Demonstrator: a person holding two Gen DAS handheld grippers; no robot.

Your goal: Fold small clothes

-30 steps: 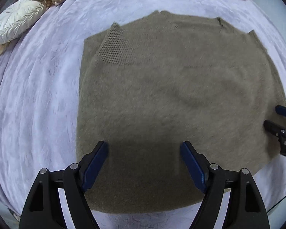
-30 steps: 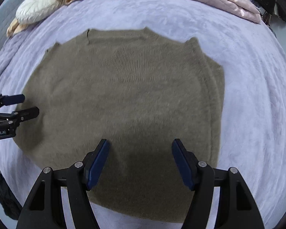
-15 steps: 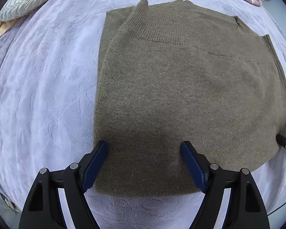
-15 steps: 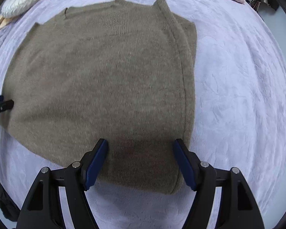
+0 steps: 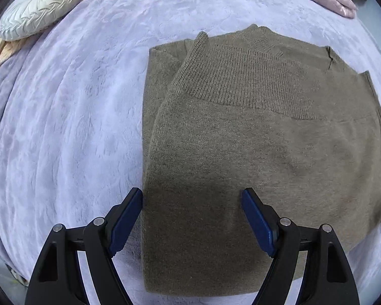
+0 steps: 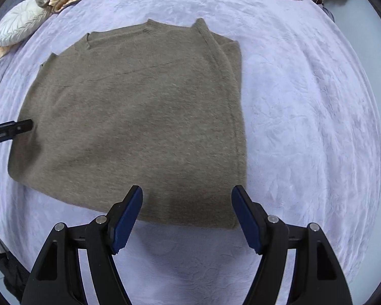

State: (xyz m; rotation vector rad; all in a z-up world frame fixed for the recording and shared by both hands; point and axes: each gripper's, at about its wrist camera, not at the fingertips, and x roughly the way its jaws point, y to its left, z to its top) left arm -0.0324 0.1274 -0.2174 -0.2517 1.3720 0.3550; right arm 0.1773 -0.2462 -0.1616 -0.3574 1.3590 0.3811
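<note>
The olive sweater (image 5: 254, 157) lay flat on the lavender bed (image 5: 71, 132), toward its middle, apparently with both sides turned in: the ribbed hem (image 5: 241, 81) ran across the top of the rectangle and a doubled edge (image 6: 231, 58) showed along one side. By that reading a further fold or two was left before it made a compact bundle. The left tool (image 5: 191, 219) and right tool (image 6: 186, 216) both hung above it with jaws apart, gripping nothing. The knit looked fuzzy and soft; the bedspread was plush, faintly embossed. A quilted cushion (image 6: 20, 25) sat at the far corner.
</note>
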